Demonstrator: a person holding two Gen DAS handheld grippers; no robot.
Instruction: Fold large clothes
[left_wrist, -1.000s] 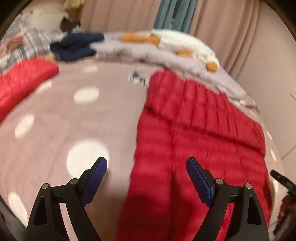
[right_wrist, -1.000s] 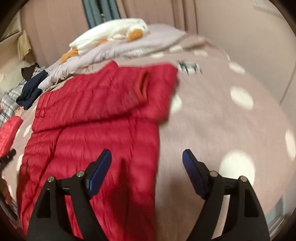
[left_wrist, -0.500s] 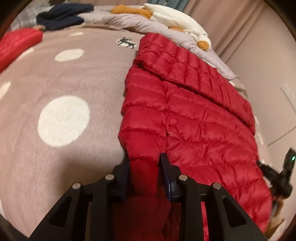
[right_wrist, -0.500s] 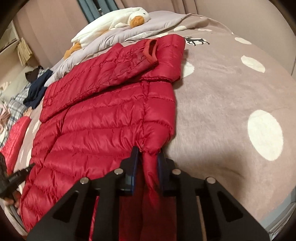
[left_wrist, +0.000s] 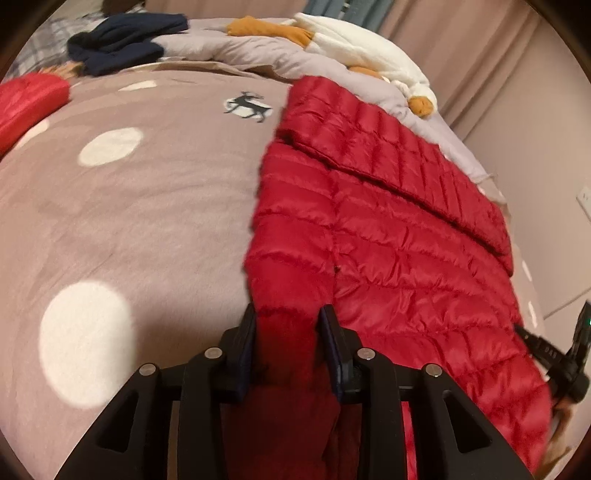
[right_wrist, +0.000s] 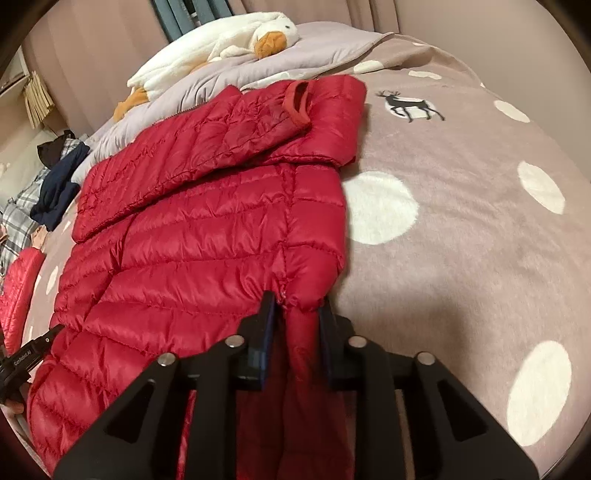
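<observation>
Left hand-held gripper (left_wrist: 286, 326): nearly closed, clenched on a pinched fold of the red down jacket's (left_wrist: 388, 236) near hem corner; dark-blue pads (left_wrist: 248, 334) pressed against the fabric on both sides; jaws just eased a touch wider within the last half second, fold between them.
Right hand-held gripper (right_wrist: 293, 315): nearly closed, grasping the jacket's opposite near hem corner; narrow red fold squeezed between the pads (right_wrist: 266, 321); jaws just eased slightly wider as well, fabric between them.
Red down jacket: spread flat on the bed (left_wrist: 129, 221), one sleeve (right_wrist: 207, 147) folded across the upper body, cuff (right_wrist: 298, 101) lying near the collar end.
Bed: mauve spotted cover under the jacket; deer print (right_wrist: 410, 105) just beyond the jacket's far corner.
Plush duck (right_wrist: 221, 48): beyond the jacket's far end, on grey bedding (left_wrist: 258, 51).
Dark blue garment (left_wrist: 122, 40): well apart from the jacket, at the bed's far side.
Second red garment (left_wrist: 26, 107): well apart from the jacket, at the left edge of the left wrist view.
</observation>
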